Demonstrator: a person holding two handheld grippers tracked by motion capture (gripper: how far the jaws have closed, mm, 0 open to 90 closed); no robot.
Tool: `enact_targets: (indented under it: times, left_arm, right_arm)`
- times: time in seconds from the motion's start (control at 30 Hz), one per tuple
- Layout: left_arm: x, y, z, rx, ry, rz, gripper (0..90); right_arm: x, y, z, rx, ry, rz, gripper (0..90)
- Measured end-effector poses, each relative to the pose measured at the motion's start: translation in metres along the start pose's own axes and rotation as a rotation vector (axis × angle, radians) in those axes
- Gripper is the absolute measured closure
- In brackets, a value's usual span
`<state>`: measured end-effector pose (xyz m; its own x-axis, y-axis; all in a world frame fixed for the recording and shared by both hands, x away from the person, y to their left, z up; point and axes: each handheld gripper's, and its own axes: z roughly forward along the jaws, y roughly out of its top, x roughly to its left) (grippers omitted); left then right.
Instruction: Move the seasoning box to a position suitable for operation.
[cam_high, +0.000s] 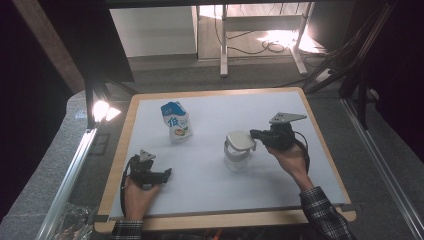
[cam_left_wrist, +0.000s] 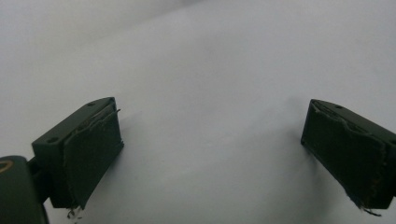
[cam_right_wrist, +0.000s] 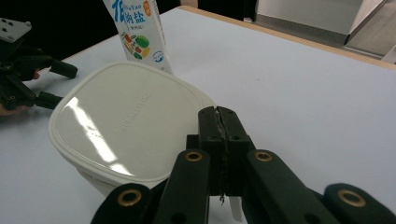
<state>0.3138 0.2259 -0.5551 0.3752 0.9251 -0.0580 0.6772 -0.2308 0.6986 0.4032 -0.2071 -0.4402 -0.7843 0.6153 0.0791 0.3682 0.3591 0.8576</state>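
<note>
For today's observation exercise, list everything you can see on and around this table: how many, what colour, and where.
Blue-and-white printed salt pouch: one, standing upright, left of centre, far half.
Clear plastic container with white rounded lid: one, right of centre, beside the right tongs.
White-topped table with wooden edge: one, centre.
White metal desk frame: one, on the floor beyond the table.
Left tongs: black, open, near left, above bare tabletop.
Right tongs: black, shut, at the lid's edge; whether they pinch it is unclear.

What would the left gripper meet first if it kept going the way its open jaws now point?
Probably nothing soon: the left gripper points across bare table, and the white-lidded container sits off that line, though depth is uncertain.
</note>
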Motion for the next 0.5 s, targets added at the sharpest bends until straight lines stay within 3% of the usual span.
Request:
enact_targets:
  times: [0.27,0.37,0.5]
  left_arm:
    - [0.000,0.000,0.000,0.000,0.000,0.000,4.7]
    - [0.000,0.000,0.000,0.000,0.000,0.000,4.7]
    - [0.000,0.000,0.000,0.000,0.000,0.000,4.7]
  right_arm:
    - [-0.004,-0.009,0.005,0.051,-0.048,-0.008,89.5]
    - [-0.009,-0.016,0.006,0.028,-0.018,0.035,89.4]
    - [-0.010,-0.020,0.007,0.025,-0.021,0.041,89.3]
